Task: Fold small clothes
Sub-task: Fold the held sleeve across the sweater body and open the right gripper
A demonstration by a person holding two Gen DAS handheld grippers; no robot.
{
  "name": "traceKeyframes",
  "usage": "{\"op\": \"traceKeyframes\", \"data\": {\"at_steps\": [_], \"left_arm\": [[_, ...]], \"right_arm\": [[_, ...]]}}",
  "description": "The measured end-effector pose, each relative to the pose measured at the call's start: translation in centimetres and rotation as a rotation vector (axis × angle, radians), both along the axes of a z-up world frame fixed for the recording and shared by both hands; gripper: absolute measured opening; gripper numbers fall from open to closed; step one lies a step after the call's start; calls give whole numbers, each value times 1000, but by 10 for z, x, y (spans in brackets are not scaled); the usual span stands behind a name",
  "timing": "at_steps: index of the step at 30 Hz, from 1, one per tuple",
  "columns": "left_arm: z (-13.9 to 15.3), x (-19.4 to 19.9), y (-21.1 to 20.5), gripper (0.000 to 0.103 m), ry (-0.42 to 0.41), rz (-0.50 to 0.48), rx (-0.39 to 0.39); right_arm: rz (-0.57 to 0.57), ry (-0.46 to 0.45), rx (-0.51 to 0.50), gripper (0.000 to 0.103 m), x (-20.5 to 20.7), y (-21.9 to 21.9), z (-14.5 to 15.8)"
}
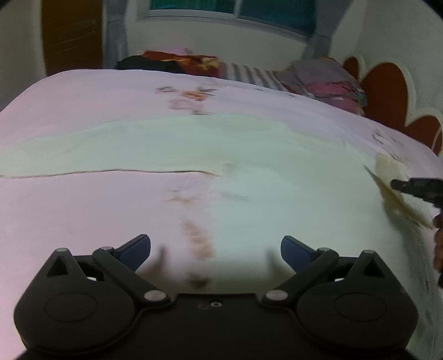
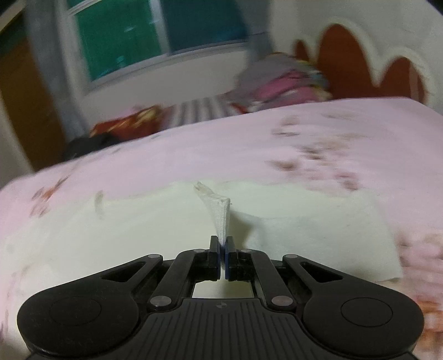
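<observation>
A pale cream garment lies spread flat on the pink floral bedsheet. My left gripper is open and empty, just above the garment's near left edge. My right gripper is shut on a ribbed edge of the garment and lifts it off the bed; the rest of the garment lies flat below. In the left wrist view the right gripper shows at the far right, holding the raised corner.
A pile of folded clothes sits at the far right of the bed by the red and white headboard. A striped cloth and red and dark fabrics lie along the far edge, under the window.
</observation>
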State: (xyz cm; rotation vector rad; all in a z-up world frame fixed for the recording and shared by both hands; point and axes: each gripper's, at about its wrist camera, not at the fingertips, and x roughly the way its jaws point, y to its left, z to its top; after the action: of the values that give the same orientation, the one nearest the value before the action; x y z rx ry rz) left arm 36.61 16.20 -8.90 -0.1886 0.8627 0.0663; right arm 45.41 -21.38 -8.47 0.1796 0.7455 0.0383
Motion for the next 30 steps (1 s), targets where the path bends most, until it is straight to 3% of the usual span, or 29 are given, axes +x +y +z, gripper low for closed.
{"op": "traceKeyframes", "data": {"at_steps": [7, 13, 14, 15, 16, 17, 18, 19, 20, 21, 22, 23, 24, 28, 30], "left_arm": [[4, -16, 48, 101, -6, 71, -44], [7, -16, 62, 101, -20, 88, -47], [8, -15, 60, 101, -26, 80, -49], [9, -12, 57, 101, -33, 70, -54], [9, -9, 54, 101, -40, 58, -65], [9, -3, 49, 100, -45, 41, -82], [9, 3, 44, 98, -48, 26, -98], [7, 11, 37, 95, -51, 7, -118], [5, 21, 27, 85, -52, -18, -139], [1, 34, 16, 70, -42, -50, -166], [-3, 45, 7, 65, -32, -77, -195], [-8, 59, -5, 58, -29, -105, -238], [-11, 71, -17, 53, -29, -124, -274], [-27, 120, -59, 52, -11, -167, -377], [-35, 138, -72, 46, -1, -171, -437]], "right_arm": [[151, 30, -46, 2, 26, 86, -36], [218, 46, -45, 2, 40, 130, -57], [219, 38, -56, 7, 41, 133, -59], [227, 31, -60, 27, 34, 138, -57], [233, 24, -50, 62, 31, 138, -55], [219, 1, -43, 74, 27, 134, -53], [200, -33, -48, 77, 18, 132, -49], [192, -39, -47, 77, 13, 123, -47], [182, -30, -29, 74, 9, 113, -47], [171, -24, -6, 54, 6, 104, -47], [153, -11, 9, 33, 2, 94, -47], [121, 9, 15, 28, -1, 80, -50], [95, 20, 21, 25, -9, 72, -49], [5, 40, 36, 25, -23, 28, -53], [-29, 48, 42, 25, -26, 10, -52]]}}
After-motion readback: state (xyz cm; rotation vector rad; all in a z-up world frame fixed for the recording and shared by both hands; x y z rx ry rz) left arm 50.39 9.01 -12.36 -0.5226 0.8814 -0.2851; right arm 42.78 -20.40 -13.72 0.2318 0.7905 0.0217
